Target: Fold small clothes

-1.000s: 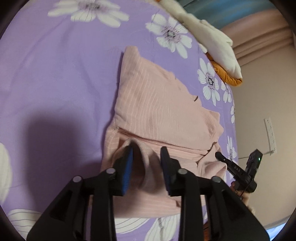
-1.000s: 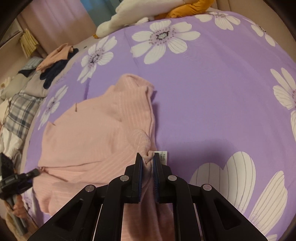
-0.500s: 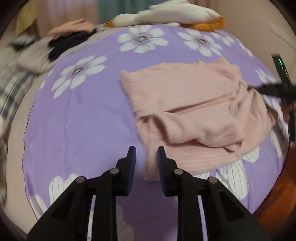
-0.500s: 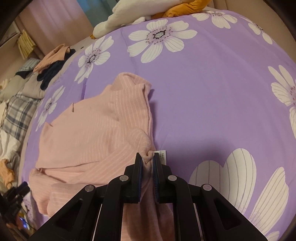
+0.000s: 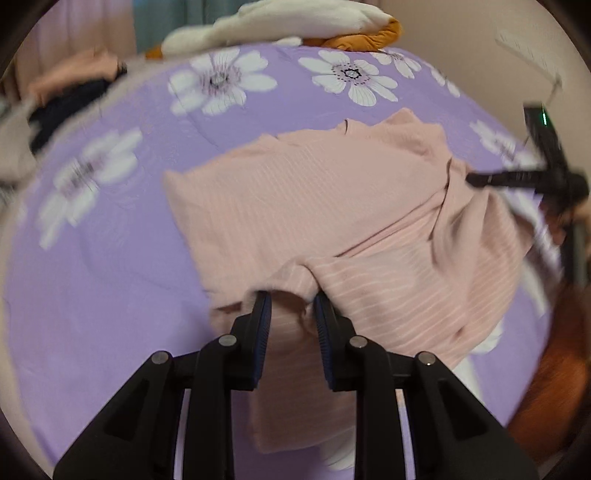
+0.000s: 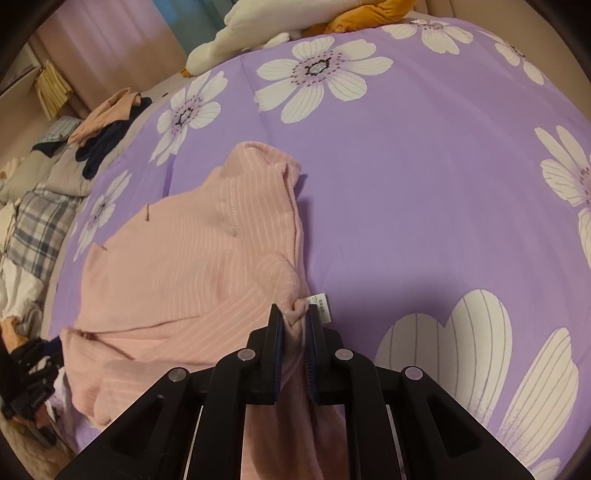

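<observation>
A pink, white-striped small garment (image 5: 314,206) lies partly folded on the purple bedspread. My left gripper (image 5: 291,306) hovers at its near edge. Its jaws stand a little apart with a raised fold of the cloth between the tips, and the pads do not visibly press it. In the right wrist view the same garment (image 6: 184,258) spreads to the left. My right gripper (image 6: 294,314) is shut on its edge beside a white label (image 6: 320,304). The right gripper (image 5: 517,179) also shows at the garment's far right in the left wrist view.
The flowered purple bedspread (image 6: 424,184) covers the bed. White and orange cushions (image 6: 295,26) lie at its far end. A pile of plaid, dark and peach clothes (image 6: 55,184) runs along the left side. A wall (image 5: 480,55) stands close on the right.
The left gripper let go of the fold, narrowed, rolled and swung off over bare bedspread. It now sits at a fold on the garment's near edge. The right gripper kept still.
</observation>
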